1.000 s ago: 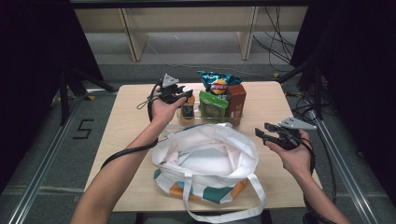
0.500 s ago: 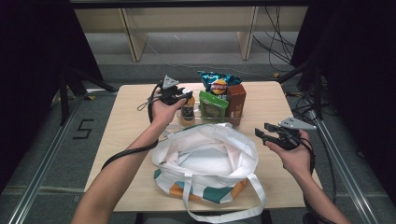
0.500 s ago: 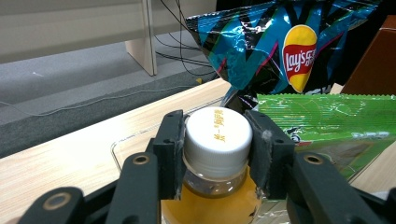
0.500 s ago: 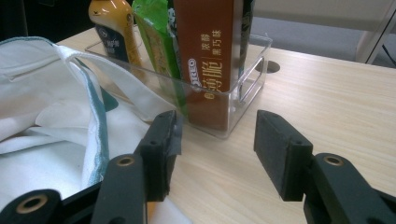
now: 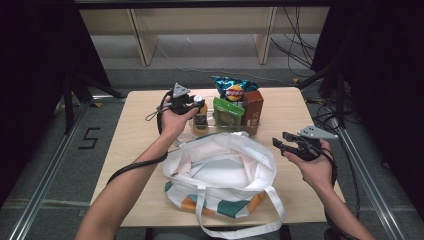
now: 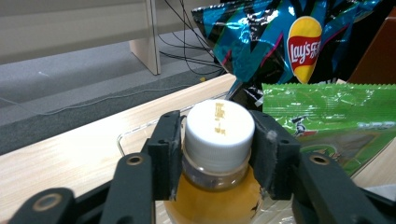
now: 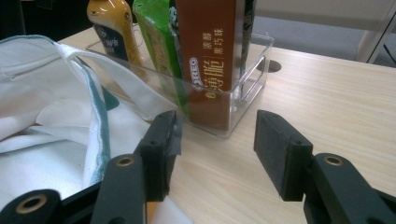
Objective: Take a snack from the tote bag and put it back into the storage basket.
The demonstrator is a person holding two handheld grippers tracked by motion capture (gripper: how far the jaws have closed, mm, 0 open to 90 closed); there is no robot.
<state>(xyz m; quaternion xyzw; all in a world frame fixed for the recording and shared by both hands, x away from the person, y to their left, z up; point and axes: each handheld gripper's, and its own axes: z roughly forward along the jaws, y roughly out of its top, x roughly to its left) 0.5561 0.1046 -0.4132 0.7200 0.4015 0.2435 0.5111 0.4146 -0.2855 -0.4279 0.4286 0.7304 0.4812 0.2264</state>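
The bottle (image 6: 217, 186) of orange drink stands at the left end of a clear bin (image 7: 243, 88) at the far side of the table (image 5: 145, 130), beside a green packet (image 6: 341, 126), a blue crisp bag (image 6: 280, 42) and a brown box (image 7: 210, 56). The left gripper (image 6: 217, 154) straddles its white cap; the jaws have just been opening, and a thin gap shows beside the cap, so the pads flank rather than clamp it. This loose fit suggests a grip being adjusted. The right gripper (image 7: 217, 140) hovers spread and empty near the bin's corner, beside the open white bag (image 5: 220, 170), probably waiting to steady it. Compared with the earlier frames, neither hand nor the goods have shifted.
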